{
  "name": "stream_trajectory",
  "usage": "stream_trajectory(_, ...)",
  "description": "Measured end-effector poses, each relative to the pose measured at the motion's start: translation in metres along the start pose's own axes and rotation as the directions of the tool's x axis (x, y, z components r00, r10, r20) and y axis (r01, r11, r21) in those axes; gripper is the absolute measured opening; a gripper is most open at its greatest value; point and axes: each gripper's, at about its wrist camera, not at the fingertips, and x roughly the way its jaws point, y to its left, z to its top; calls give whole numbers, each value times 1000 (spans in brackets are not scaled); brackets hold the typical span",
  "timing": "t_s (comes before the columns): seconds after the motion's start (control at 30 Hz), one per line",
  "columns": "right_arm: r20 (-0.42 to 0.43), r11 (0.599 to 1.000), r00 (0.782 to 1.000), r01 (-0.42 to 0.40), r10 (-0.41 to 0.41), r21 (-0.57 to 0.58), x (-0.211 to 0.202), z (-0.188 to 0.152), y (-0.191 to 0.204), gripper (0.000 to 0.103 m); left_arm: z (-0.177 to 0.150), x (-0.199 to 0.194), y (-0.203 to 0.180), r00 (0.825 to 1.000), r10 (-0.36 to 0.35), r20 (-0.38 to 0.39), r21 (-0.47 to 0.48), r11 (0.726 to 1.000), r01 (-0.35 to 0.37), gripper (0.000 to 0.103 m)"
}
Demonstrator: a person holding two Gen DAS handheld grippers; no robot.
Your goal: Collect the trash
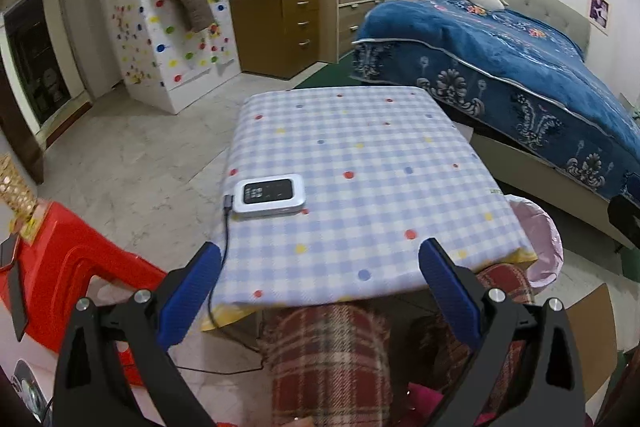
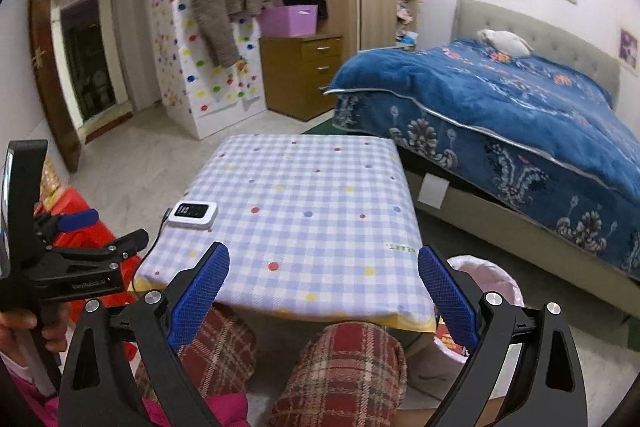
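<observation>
Lining the right-hand near corner of the table, a bin fitted with a pale pink bag [image 2: 484, 275] stands just beside the table edge; it is the only trash-related item in view. A red printed scrap shows low inside or beside it, too small to identify. No loose trash is visible on the tabletop.

Item: table [image 1: 372, 163], covered in a blue-check cloth with coloured dots. Bears one white device with a dark screen [image 1: 270, 194] near its left edge, a grey cable running off that edge. Not trash by appearance.

Item: left gripper [image 1: 320, 263], blue pads spread wide, holding nothing, hovering over the near table edge above the person's plaid-trousered knees.

Item: right gripper [image 2: 324, 267], blue pads likewise spread wide and empty, at the near edge with the bin just to its right.

Surroundings: red plastic stool [image 1: 72, 259] to the left; bed with blue patterned blanket [image 2: 520, 115] to the right; wooden drawer unit [image 1: 280, 31] with a purple basket beyond.

Step, as judged: either the start or the end of collecting, since nothing is held and no litter lies on the cloth. Next move calls for locating remaining trash off the table, possibly near the bin or floor, before closing on it.
</observation>
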Motion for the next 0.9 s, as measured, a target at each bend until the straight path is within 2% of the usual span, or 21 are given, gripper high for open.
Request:
stream_trajectory(0.27, 0, 1000, 1000, -16, 16, -23, 2, 2, 10, 94, -1, -8, 3, 1000, 2, 12, -5, 1000, -2, 96)
stream_trajectory(0.9, -18, 1000, 1000, 0, 0, -10, 8, 0, 5, 94, 1, -2, 1, 1000, -11, -4, -5, 1000, 11, 96)
